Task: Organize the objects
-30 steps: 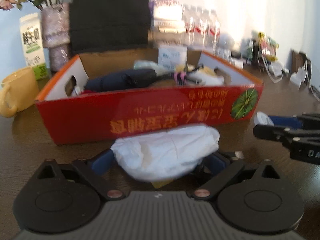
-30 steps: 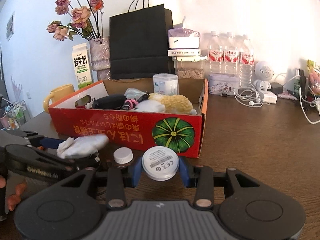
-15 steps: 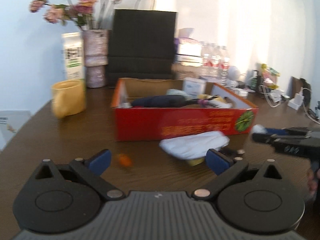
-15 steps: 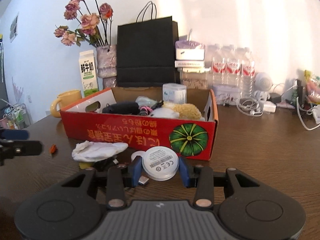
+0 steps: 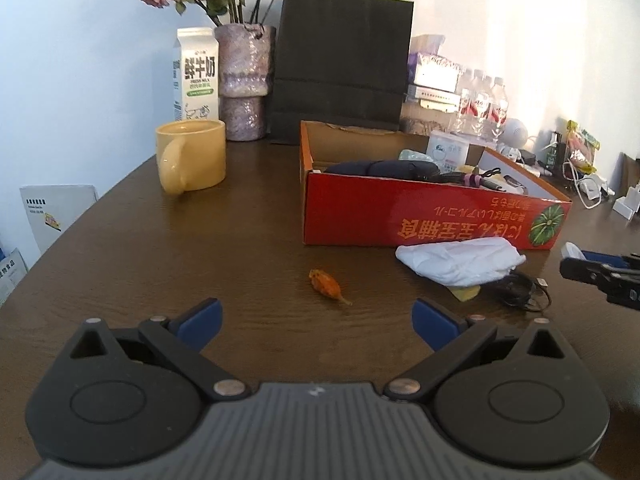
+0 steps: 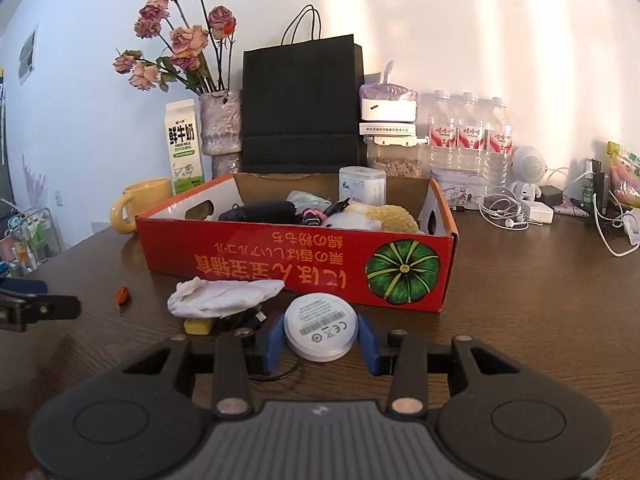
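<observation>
Nearest, my right gripper (image 6: 320, 338) pinches a round white device (image 6: 320, 326) between its blue pads, label up, held just in front of the red box (image 6: 304, 264). My left gripper (image 5: 316, 318) stands spread wide with nothing between its fingers. On the brown table (image 5: 248, 240): a small orange scrap (image 5: 325, 285), then a crumpled white cloth (image 5: 460, 260) lying over a black cable (image 5: 520, 292) and a yellow piece (image 6: 198, 326), just before the box. Box holds assorted items. Beyond it: yellow mug (image 5: 192, 156), milk carton (image 5: 196, 76), black paper bag (image 6: 302, 108), water bottles (image 6: 470, 132).
</observation>
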The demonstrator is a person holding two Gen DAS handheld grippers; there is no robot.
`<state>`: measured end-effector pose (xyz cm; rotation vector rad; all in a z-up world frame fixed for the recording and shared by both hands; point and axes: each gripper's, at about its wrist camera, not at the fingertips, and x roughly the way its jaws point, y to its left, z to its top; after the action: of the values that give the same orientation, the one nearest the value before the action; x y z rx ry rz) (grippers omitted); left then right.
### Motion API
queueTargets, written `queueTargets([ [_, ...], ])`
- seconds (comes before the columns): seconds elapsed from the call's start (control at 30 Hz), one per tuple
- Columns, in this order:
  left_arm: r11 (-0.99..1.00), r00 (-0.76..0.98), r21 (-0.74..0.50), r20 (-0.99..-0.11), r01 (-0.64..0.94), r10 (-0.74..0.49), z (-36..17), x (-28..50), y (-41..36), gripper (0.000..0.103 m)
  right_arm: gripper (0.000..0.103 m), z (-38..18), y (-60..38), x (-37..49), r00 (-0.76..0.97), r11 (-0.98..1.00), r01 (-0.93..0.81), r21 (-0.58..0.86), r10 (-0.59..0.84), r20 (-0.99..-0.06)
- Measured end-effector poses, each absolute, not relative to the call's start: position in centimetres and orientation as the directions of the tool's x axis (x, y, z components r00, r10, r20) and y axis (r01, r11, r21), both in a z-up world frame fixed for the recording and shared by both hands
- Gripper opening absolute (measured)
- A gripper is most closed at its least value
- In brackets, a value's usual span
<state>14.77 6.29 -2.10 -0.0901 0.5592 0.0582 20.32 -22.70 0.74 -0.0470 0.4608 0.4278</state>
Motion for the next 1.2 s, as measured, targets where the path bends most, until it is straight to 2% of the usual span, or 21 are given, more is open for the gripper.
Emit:
queueTargets([
  [0.07,0.994,0.841,-0.057,-0.539,-0.089,0.044,-2.1,16.0,6.0,0.1,0.039,0.7,-22.6,20.3,0.809,0.911,-0.409,0.049,0.387,-0.443],
  [0.13,0.993,0.832,-0.051,-0.552,-0.106,0.061,-2.2,17.1,5.8,0.092,0.039,0.7,-22.6,20.4,0.808,0.911,-0.409,0.047,0.386,-0.444],
  [0.2,0.991,0.818,-0.041,-0.569,-0.127,0.081,-2.5,18.3,5.5,0.073,0.039,0.7,-22.6,20.4,0.808,0.911,-0.41,0.044,0.386,-0.445],
  [0.33,0.988,0.795,-0.05,-0.6,-0.149,0.089,-3.3,19.8,5.3,0.061,0.039,0.7,-22.6,20.4,0.808,0.91,-0.412,0.044,0.387,-0.444],
  [0.43,0.988,0.794,-0.042,-0.6,-0.151,0.096,-3.6,20.2,5.2,0.048,0.039,0.7,-22.5,20.4,0.805,0.908,-0.416,0.046,0.391,-0.446],
  [0.47,0.987,0.795,-0.034,-0.597,-0.156,0.105,-3.7,20.3,5.2,0.039,0.039,0.7,-22.5,20.5,0.803,0.907,-0.418,0.047,0.393,-0.447],
  [0.5,0.987,0.796,-0.027,-0.595,-0.16,0.112,-3.7,20.3,5.2,0.023,0.039,0.7,-22.6,20.5,0.802,0.906,-0.42,0.048,0.396,-0.448],
  [0.53,0.986,0.797,-0.022,-0.592,-0.163,0.119,-3.8,20.3,5.2,0.014,0.039,0.7,-22.5,20.5,0.801,0.905,-0.422,0.048,0.397,-0.448],
  [0.7,0.985,0.813,-0.062,-0.575,-0.159,0.095,-3.6,20.0,5.6,0.014,0.039,0.7,-22.5,20.4,0.802,0.904,-0.425,0.044,0.399,-0.444],
  [0.93,0.99,0.858,-0.044,-0.505,-0.13,0.09,-2.8,18.4,4.4,0.014,0.039,0.8,-22.8,20.4,0.81,0.906,-0.419,0.052,0.399,-0.43],
  [1.2,0.996,0.905,-0.085,-0.425,-0.035,-0.005,-0.2,15.6,2.4,0.014,0.039,1.6,-22.6,20.0,0.811,0.894,-0.443,0.072,0.433,-0.394],
])
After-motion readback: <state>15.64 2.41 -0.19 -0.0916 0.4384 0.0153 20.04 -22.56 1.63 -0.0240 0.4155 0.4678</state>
